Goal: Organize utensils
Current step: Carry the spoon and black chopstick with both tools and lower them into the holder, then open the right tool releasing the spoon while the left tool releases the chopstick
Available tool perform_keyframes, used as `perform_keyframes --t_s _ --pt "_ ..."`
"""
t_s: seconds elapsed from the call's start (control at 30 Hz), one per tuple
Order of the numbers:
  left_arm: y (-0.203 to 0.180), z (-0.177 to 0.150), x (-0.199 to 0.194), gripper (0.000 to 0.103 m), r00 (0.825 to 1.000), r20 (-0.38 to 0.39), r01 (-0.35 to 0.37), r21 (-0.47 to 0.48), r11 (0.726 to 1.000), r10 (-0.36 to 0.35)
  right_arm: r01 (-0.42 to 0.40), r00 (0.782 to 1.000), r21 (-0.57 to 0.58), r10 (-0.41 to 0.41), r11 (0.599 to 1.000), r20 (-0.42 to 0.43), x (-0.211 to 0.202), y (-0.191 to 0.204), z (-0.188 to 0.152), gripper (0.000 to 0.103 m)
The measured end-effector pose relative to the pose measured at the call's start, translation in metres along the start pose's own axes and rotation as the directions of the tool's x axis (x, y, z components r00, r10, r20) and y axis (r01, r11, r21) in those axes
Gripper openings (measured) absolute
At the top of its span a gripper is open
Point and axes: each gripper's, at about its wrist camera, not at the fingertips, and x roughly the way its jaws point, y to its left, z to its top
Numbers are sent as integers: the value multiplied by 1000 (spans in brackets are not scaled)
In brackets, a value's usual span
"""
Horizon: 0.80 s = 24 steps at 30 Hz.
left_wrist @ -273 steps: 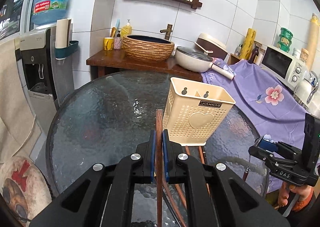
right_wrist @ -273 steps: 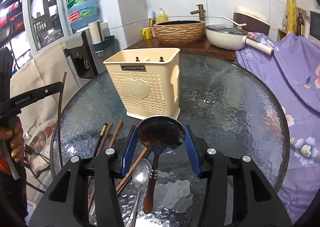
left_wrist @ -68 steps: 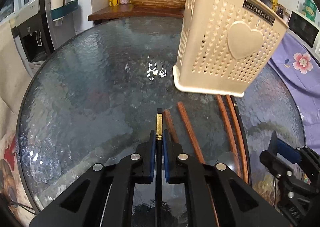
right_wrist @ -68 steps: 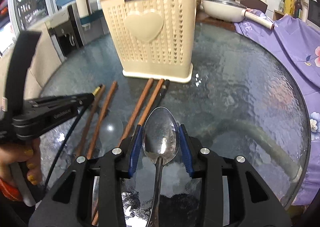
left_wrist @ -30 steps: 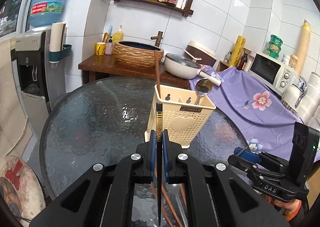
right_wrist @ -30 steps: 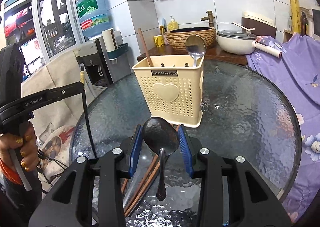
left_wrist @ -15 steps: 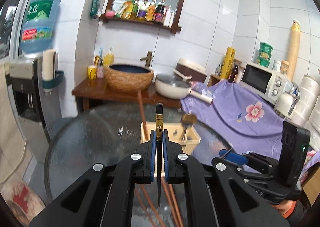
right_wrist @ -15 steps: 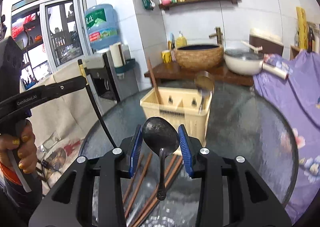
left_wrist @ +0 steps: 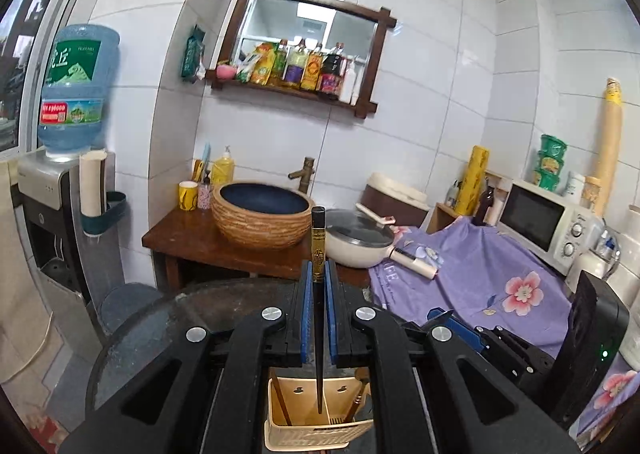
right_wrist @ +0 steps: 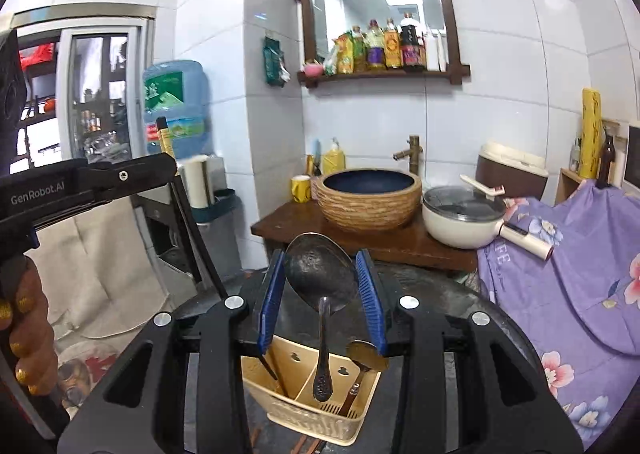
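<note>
In the left wrist view, the left gripper (left_wrist: 319, 286) was closed on a slim black chopstick with a gold band (left_wrist: 318, 254), its blue pads (left_wrist: 306, 302) pressed against the stick on both sides. The chopstick ran straight down between the fingers, gold-banded end far and up, thin tip hanging over the cream perforated plastic utensil basket (left_wrist: 316, 432) at the near bottom of the frame; whether the tip touched the basket could not be told. Inside the basket stood a brown wooden chopstick (left_wrist: 280, 400) in its left compartment and a dark-handled spoon (left_wrist: 356, 400) in its right one. The basket sat on the round dark glass table (left_wrist: 160, 318), and the right gripper (left_wrist: 452, 320) showed to the right, partly hidden. In the right wrist view, the right gripper (right_wrist: 320, 278) was part-way closed around the bowl of a dull silver metal spoon (right_wrist: 320, 274), its blue pads (right_wrist: 370, 294) clamping the bowl's edges, the handle hanging down over the basket (right_wrist: 312, 414) near its middle divider. The brown chopstick (right_wrist: 276, 368) leaned in the left compartment and the other spoon (right_wrist: 366, 352) in the right. At far left the left gripper (right_wrist: 160, 165) held the black chopstick (right_wrist: 188, 221) slanting downward, gripped by a hand with gold-painted nails (right_wrist: 32, 334).
</note>
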Motion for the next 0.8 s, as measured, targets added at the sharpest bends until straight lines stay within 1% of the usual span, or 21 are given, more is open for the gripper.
perform_keyframes --t_s 0.1,0.13,0.23,0.33,0.5,0.67,0.8 --pt "5 -22 18 6 999 -17 -50 8 999 51 14 1000 15 -14 1000 -19 16 -5 -17 37" --pt "8 -27 22 6 998 -25 -55 7 998 55 22 999 9 -22 1000 -25 22 -6 -27 37" --pt "14 -52 38 6 995 -79 -62 2 998 62 45 998 -11 -45 999 -37 32 -5 -52 37" --pt "20 -71 44 6 992 -108 -70 4 998 70 61 996 -22 -62 998 -60 42 -4 -72 37" --pt "22 -91 52 6 986 -147 -76 29 997 80 81 993 -48 -85 996 -82 52 -2 -103 37" --pt "25 -107 59 6 980 -186 -66 28 997 70 84 991 -46 -88 995 -104 56 -2 -118 37" --pt "25 -110 59 6 982 -171 -79 43 996 85 100 989 -55 -105 993 -102 56 -2 -122 37"
